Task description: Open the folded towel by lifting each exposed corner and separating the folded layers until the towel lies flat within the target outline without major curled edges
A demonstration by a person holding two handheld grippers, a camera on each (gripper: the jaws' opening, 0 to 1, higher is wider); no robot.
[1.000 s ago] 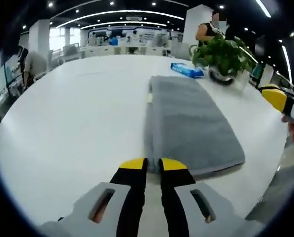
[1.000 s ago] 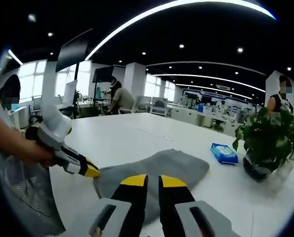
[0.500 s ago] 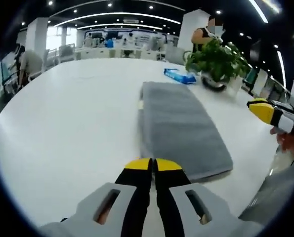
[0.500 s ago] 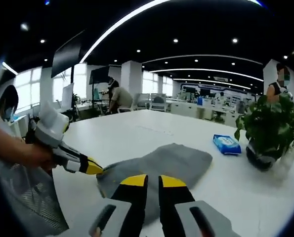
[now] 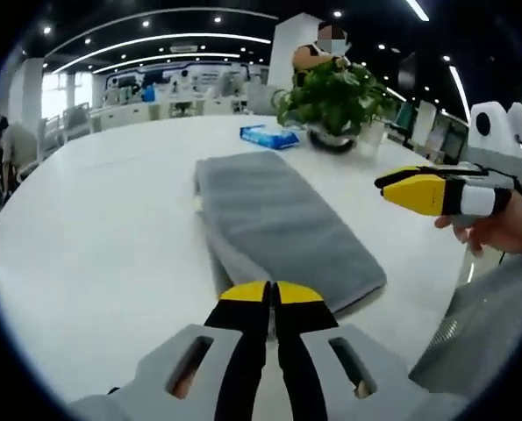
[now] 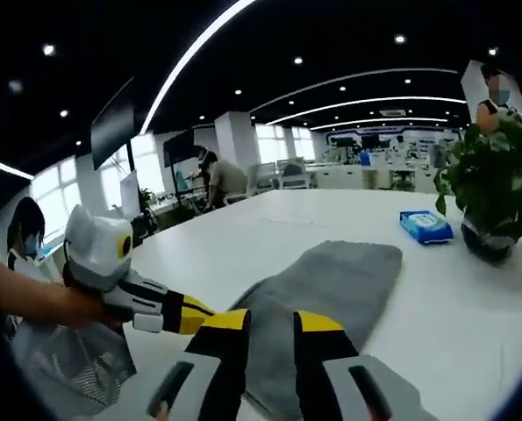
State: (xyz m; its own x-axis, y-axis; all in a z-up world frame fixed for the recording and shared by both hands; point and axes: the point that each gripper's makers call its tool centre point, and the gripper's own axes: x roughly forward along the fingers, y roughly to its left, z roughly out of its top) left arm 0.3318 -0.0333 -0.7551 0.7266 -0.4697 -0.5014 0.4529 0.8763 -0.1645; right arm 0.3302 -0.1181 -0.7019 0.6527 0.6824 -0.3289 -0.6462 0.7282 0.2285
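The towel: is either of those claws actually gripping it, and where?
Left gripper looks shut at the towel's near edge; a grip cannot be told. Right gripper holds nothing.

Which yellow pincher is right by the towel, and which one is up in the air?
The left gripper sits at the towel's near edge. The right gripper hangs above the table.
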